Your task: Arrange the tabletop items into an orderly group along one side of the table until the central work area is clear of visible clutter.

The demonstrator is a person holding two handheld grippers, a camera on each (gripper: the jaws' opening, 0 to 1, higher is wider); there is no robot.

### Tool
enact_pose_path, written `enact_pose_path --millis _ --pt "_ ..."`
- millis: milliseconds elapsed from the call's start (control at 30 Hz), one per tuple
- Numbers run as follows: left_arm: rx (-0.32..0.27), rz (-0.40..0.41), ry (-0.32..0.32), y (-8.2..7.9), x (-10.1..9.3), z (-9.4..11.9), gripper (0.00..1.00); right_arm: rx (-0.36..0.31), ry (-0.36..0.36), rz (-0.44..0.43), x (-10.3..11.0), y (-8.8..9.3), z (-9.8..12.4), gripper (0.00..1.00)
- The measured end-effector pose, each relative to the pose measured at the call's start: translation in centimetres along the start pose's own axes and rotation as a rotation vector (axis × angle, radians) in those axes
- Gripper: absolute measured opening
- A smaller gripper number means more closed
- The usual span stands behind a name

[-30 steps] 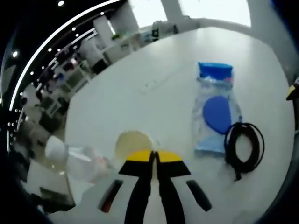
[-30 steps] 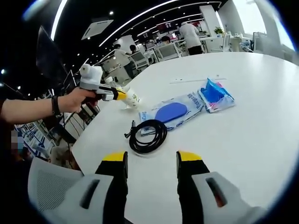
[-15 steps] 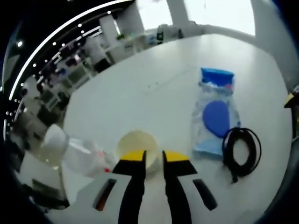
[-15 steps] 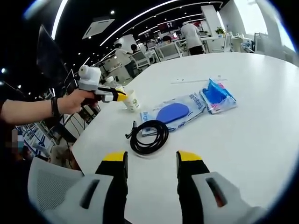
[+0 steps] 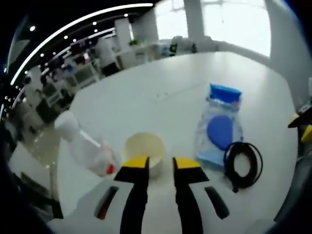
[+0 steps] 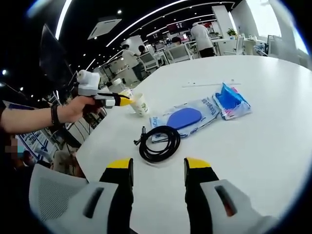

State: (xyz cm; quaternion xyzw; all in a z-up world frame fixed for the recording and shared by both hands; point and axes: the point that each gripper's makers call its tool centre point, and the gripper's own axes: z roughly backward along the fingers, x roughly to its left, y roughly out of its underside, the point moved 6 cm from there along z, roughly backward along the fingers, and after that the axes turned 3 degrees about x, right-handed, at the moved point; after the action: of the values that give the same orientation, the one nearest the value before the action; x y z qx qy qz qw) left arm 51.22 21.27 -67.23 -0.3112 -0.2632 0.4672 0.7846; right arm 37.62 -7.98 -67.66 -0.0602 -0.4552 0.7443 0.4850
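A cream paper cup (image 5: 145, 147) stands upright on the white table (image 5: 146, 97), just past my left gripper (image 5: 161, 164), whose jaws are open on either side of its near rim. In the right gripper view a hand holds that left gripper (image 6: 125, 101) with its tips at the cup (image 6: 140, 104). A clear plastic bottle (image 5: 87, 146) lies on its side left of the cup. A coiled black cable (image 6: 159, 143), a clear bag with a blue pad (image 6: 187, 117) and a blue packet (image 6: 233, 100) lie ahead of my open, empty right gripper (image 6: 158, 165).
The table's curved edge runs close behind the cup and bottle. A grey mesh chair (image 6: 48, 190) stands off the near corner. Desks, chairs and people fill the office beyond. Bare tabletop stretches to the right of the packet.
The left gripper was shut on the tilted cup's rim; it has set the cup upright and opened. The right gripper has held still, still open.
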Motion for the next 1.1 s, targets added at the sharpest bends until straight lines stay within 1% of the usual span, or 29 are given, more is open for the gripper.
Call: enact_pose_path --millis 100,200,333,433,533,667,800,867,1000,1100 --pt "-0.008 0.008 0.010 0.7 0.0 0.3 0.19 -0.001 -0.004 0.004 0.3 -0.1 -0.2 0.41" --pt "-0.019 0.005 0.021 0.9 -0.1 0.5 0.22 0.001 -0.006 0.007 0.5 -0.1 -0.3 0.41" --pt "-0.052 -0.020 0.030 0.9 -0.3 0.9 0.23 0.009 -0.009 0.009 0.8 0.3 -0.4 0.41" --pt "-0.069 -0.069 0.034 0.6 -0.5 0.9 0.23 0.014 -0.007 0.008 1.0 0.5 -0.3 0.41" --pt "-0.066 -0.102 0.037 0.2 -0.5 0.7 0.23 0.015 -0.004 0.005 1.0 0.8 -0.2 0.41" --pt "-0.062 -0.116 0.042 -0.2 -0.3 0.2 0.24 0.016 -0.005 0.007 1.2 1.0 0.0 0.41" --pt "-0.050 -0.120 0.056 -0.6 0.0 -0.6 0.25 0.021 0.002 0.007 1.1 1.3 0.3 0.41" --pt "-0.038 -0.113 0.073 -0.7 0.2 -1.0 0.25 0.023 0.006 0.005 1.0 1.5 0.4 0.41" --pt "-0.023 -0.132 0.077 -0.8 0.3 -1.8 0.23 0.024 0.015 -0.006 0.6 1.9 0.7 0.41" --pt "-0.006 -0.156 0.078 -0.6 0.1 -2.1 0.18 0.021 0.020 -0.018 0.4 2.0 0.9 0.40"
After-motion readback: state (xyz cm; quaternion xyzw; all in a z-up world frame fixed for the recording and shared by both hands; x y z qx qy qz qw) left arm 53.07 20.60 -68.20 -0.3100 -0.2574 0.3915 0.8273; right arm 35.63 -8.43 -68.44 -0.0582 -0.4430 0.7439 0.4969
